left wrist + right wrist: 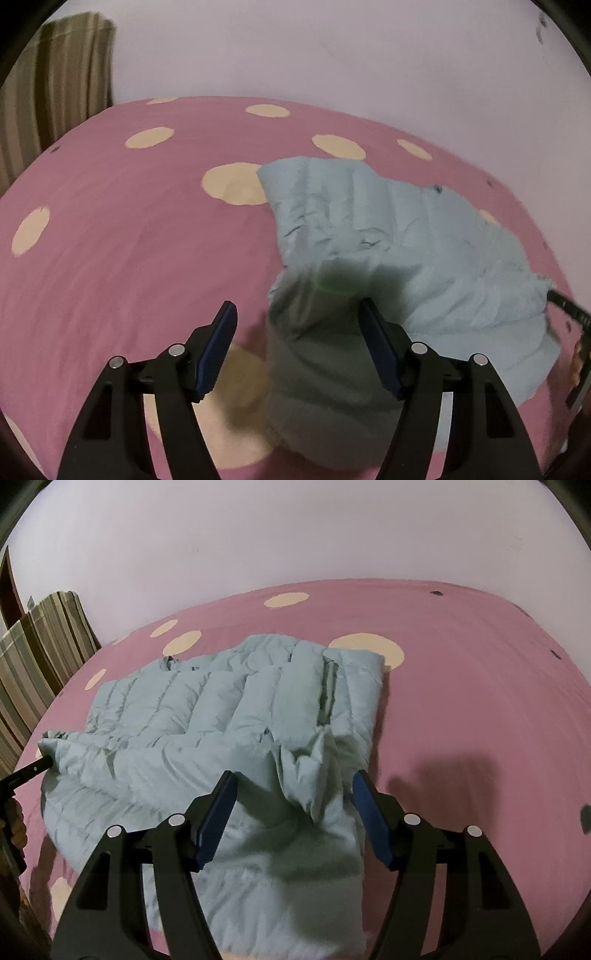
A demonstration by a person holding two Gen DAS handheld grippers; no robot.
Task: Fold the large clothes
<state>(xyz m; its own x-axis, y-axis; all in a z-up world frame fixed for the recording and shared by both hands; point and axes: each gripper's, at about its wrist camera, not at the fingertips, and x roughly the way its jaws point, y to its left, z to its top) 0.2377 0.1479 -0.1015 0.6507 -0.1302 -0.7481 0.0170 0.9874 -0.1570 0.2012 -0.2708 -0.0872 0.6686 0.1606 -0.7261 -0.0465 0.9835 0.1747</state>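
A pale blue quilted puffer jacket [236, 716] lies partly folded on a pink bed sheet [480, 701] with cream dots. My right gripper [291, 794] is open, hovering just above the jacket's near bunched edge, with cloth rising between its jaws. In the left wrist view the jacket [388, 229] lies to the right, with a sleeve or fold [317, 369] running toward the camera between the jaws. My left gripper [297, 317] is open above that fold. The other gripper's tip [569, 314] shows at the jacket's right edge.
A striped brown and cream cushion or curtain [55, 92] stands at the bed's far left; it also shows in the right wrist view [40, 657]. A plain pale wall [295, 528] runs behind the bed. The sheet [110, 240] extends left of the jacket.
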